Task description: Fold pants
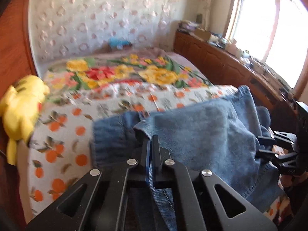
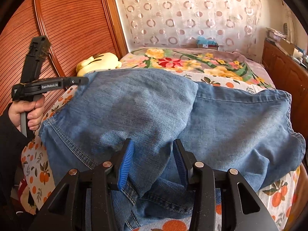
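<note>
Blue denim pants (image 2: 146,104) lie bunched and partly folded across the bed's near end; they also show in the left wrist view (image 1: 202,125). My left gripper (image 1: 151,140) is shut on a fold of the denim and lifts it; it also shows in the right wrist view (image 2: 77,81), held in a hand at the pants' left edge. My right gripper (image 2: 153,150) is open, its blue pads either side of a denim fold near a hem. It shows in the left wrist view (image 1: 269,144) at the pants' right side.
The bed has an orange-print sheet (image 2: 279,194) and a floral blanket (image 2: 192,61). A yellow plush toy (image 2: 98,61) lies at the left. A slatted wooden wall (image 2: 73,23) stands left, a cluttered wooden cabinet (image 1: 221,57) right under a window.
</note>
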The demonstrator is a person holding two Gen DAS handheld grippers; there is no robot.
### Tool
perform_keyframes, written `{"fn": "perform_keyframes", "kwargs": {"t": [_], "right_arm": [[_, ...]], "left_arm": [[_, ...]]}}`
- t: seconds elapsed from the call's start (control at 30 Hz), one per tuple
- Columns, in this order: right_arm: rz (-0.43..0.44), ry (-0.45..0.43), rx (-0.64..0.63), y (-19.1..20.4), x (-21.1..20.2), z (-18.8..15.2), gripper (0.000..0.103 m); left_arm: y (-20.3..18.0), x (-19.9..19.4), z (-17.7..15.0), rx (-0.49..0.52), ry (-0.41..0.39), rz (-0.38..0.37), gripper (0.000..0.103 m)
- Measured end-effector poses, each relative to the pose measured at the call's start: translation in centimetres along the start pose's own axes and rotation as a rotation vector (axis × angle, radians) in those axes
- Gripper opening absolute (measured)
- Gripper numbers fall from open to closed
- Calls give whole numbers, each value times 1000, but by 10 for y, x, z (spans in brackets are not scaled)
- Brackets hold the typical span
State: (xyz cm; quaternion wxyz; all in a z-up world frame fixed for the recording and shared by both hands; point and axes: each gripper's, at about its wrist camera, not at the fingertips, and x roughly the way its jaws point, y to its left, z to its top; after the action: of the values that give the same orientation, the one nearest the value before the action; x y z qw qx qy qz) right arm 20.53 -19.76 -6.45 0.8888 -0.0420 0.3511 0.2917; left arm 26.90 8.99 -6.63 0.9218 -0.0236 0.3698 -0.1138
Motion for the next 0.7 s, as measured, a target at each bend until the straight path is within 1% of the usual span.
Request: {"fn": "perform_keyframes", "kwargs": {"t": [0.07,0.17,0.27,0.37,0.4,0.5,0.53,0.57,0.6,0.63,0.67,0.7], "right_arm": [[11,-4,-5,1,0,3,44],[36,-8,-10,7,3,9,44],[44,-13,-34,15,8,11,44],[39,-5,-39,17,16,9,45],[37,-1,-36,16,18,8,45],[25,7,-32,12,21,7,45],[19,9,-30,12,21,8,45],[15,11,-28,11,22,9,45],[11,12,-27,11,22,10,45],[9,11,-27,11,21,11,45],[5,9,-24,11,21,12,45],[2,9,-21,13,21,13,45]], "left_arm": [[8,-17,9,-33,-67,17,2],[22,-29,27,-46,-110,61,2],[33,-20,36,-46,-85,89,2],[34,-7,29,-22,-30,115,2],[33,-5,26,-20,-21,111,2],[32,-8,12,-26,3,91,11],[30,-12,6,-22,7,88,18],[29,-16,0,-19,8,86,28],[27,-20,-5,-19,7,83,31],[25,-24,-11,-20,9,77,38],[22,-29,-18,-19,12,69,42],[20,-33,-24,-19,13,63,42]]}}
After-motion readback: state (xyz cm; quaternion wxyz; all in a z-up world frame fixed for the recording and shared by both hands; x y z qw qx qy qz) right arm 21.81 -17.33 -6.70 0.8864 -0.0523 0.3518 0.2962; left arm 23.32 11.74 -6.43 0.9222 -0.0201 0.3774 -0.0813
